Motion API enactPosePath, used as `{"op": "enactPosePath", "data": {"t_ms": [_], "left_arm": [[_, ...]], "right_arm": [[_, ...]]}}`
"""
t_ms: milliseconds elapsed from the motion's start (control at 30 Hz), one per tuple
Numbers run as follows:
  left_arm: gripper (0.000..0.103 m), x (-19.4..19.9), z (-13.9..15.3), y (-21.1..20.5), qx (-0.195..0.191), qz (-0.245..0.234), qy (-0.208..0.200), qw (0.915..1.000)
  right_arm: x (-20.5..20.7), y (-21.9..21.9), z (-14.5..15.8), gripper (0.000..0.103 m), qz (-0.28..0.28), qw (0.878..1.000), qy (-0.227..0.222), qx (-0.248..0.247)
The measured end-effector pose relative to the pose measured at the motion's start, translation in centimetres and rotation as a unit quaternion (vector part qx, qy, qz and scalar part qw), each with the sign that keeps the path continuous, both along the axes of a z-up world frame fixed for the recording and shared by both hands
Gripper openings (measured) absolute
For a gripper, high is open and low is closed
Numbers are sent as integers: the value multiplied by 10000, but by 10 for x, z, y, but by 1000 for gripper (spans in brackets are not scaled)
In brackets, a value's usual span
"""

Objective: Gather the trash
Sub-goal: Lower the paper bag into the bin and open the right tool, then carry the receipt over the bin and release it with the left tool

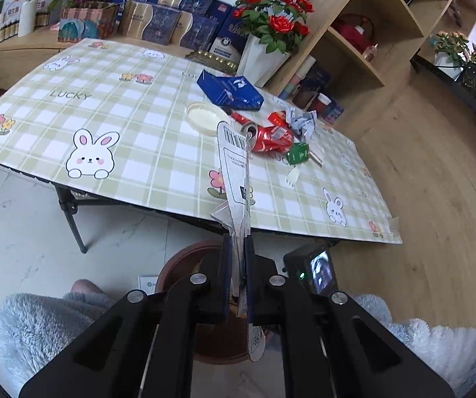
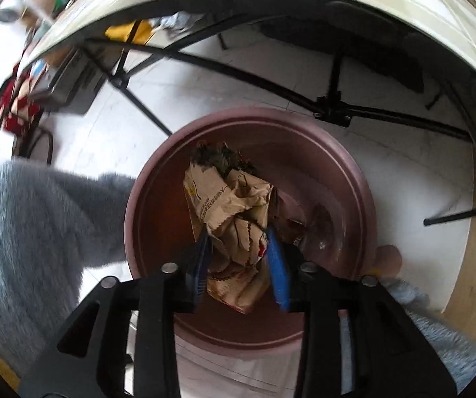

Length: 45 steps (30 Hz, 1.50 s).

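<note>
Looking down, my right gripper (image 2: 239, 258) loosely straddles brown wrapper (image 2: 234, 219) over the bin (image 2: 354, 179); only left view shows left gripper (image 1: 237, 252) clenched on packaging card (image 1: 236, 165), cans (image 1: 267, 136) at twelve.

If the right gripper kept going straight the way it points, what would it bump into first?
Probably the inside of the brown bin. The right gripper points steeply down into it, with a crumpled paper bag between its parted fingers, so the bag would reach the bin's bottom first. Depth is hard to judge.
</note>
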<state>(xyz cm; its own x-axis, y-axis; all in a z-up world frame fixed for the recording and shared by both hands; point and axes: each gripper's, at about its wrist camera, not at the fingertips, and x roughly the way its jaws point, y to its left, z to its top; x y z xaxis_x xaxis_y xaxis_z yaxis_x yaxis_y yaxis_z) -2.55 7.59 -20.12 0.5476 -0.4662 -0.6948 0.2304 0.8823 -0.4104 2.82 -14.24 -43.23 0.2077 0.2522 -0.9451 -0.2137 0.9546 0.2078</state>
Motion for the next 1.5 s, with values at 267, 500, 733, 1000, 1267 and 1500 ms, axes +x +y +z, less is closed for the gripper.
{"op": "enactPosePath", "data": {"t_ms": [267,500,733,1000,1267,1500], "left_arm": [[7,5,-14,-6,40,-127,177,9998],[7,11,-23,-15,148,-319,241,9991],[7,18,-37,-27,304,-606,424,9968],[7,19,-48,-44,505,-953,461,9931],[7,18,-50,-53,691,-1179,400,9898],[7,17,-55,-56,695,-1340,466,9874]], "right_arm": [[-11,-22,45,64,35,9984,-519,226],[-21,-33,100,79,234,9921,-1199,272],[-31,-42,154,97,184,9804,-1960,128],[-33,-59,191,97,-111,9710,-2380,183],[-31,-75,196,97,-514,9676,-2448,357],[-36,-83,198,97,-645,9647,-2532,340]]}}
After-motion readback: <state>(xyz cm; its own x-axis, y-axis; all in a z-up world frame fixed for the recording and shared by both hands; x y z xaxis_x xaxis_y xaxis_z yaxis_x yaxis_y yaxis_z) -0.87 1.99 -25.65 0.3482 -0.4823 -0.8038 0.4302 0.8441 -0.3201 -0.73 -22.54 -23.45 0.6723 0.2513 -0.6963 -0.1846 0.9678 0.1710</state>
